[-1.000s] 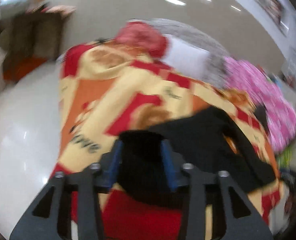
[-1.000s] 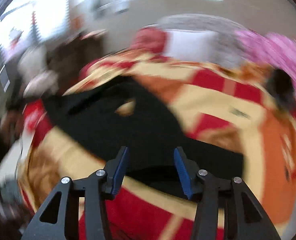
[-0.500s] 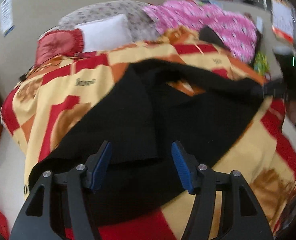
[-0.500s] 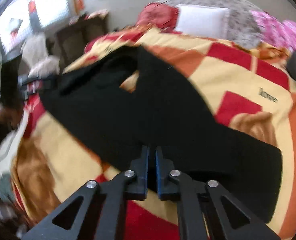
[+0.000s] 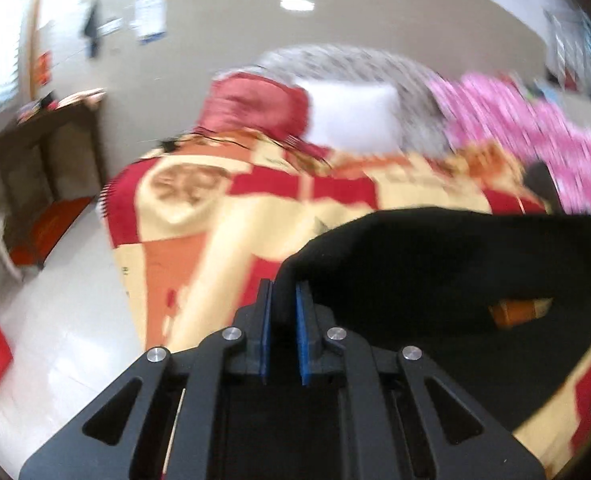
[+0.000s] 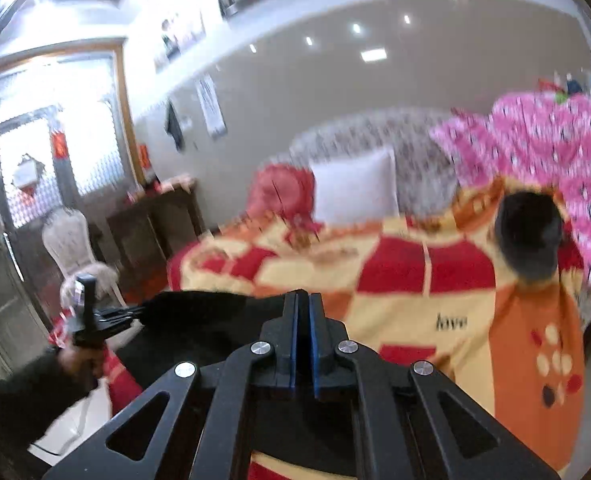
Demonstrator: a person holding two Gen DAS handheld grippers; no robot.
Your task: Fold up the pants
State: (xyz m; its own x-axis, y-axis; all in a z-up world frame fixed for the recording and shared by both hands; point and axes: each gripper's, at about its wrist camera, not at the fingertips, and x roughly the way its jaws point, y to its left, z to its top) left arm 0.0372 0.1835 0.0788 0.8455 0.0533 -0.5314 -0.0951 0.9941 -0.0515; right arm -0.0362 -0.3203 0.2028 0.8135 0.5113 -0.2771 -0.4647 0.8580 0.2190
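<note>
Black pants (image 5: 435, 256) hang stretched above a red, yellow and orange blanket (image 5: 215, 216) on a bed. My left gripper (image 5: 282, 286) is shut, its blue pads pinching one edge of the black cloth. In the right wrist view the pants (image 6: 207, 320) run from the left gripper (image 6: 141, 312), held by a hand at the left, across to my right gripper (image 6: 303, 296). The right gripper's pads are pressed together on the other end of the cloth. The lower part of the pants is hidden behind both grippers.
A red pillow (image 5: 255, 108), a white pillow (image 5: 351, 116) and a pink patterned cover (image 5: 535, 148) lie at the bed's far end. A dark lump (image 6: 529, 236) rests on the blanket at right. A wooden cabinet (image 5: 43, 156) and white chair (image 6: 69, 236) stand left, beside glossy floor (image 5: 55, 320).
The left gripper went from open around the pants to shut on their edge. Both grippers rose, and the pants came up off the blanket and now stretch between them.
</note>
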